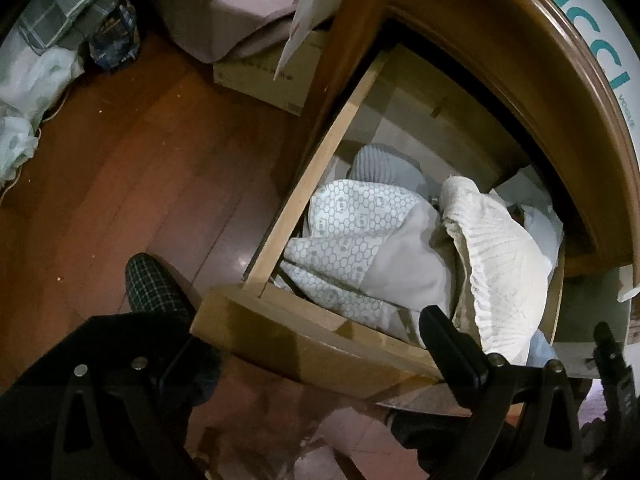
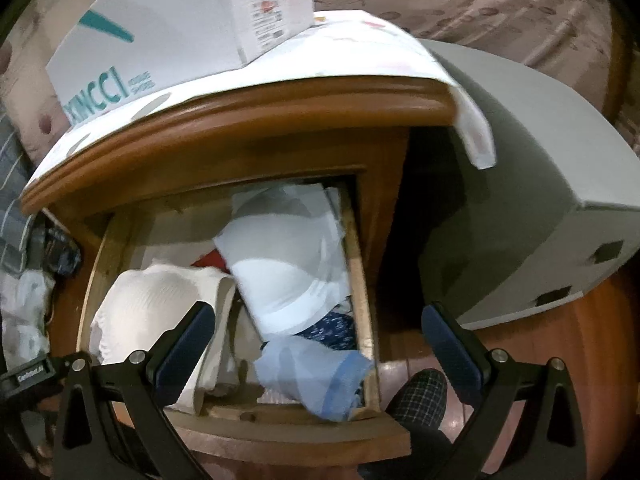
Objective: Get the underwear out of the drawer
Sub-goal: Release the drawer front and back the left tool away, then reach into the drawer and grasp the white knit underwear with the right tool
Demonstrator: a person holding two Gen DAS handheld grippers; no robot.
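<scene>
The wooden drawer (image 1: 310, 188) stands pulled out of the nightstand and is full of clothes. A honeycomb-print cloth (image 1: 352, 232), a cream lace garment (image 1: 504, 264) and a grey striped piece (image 1: 380, 164) lie in it. My left gripper (image 1: 316, 320) hovers open over the drawer's front edge, holding nothing. In the right wrist view, light blue underwear (image 2: 316, 376) drapes over the drawer's (image 2: 360, 280) front right corner, beside a white padded garment (image 2: 288, 272) and the cream lace garment (image 2: 152, 304). My right gripper (image 2: 318, 332) is open just above the blue underwear, not touching it.
A white shoe box (image 2: 160, 40) sits on the nightstand's cloth-covered top (image 2: 240, 120). A grey box (image 2: 520, 200) stands to the right, and a cardboard box (image 1: 272, 76) to the left on the wooden floor (image 1: 140, 168). A plaid slipper (image 2: 420, 396) is near the drawer front.
</scene>
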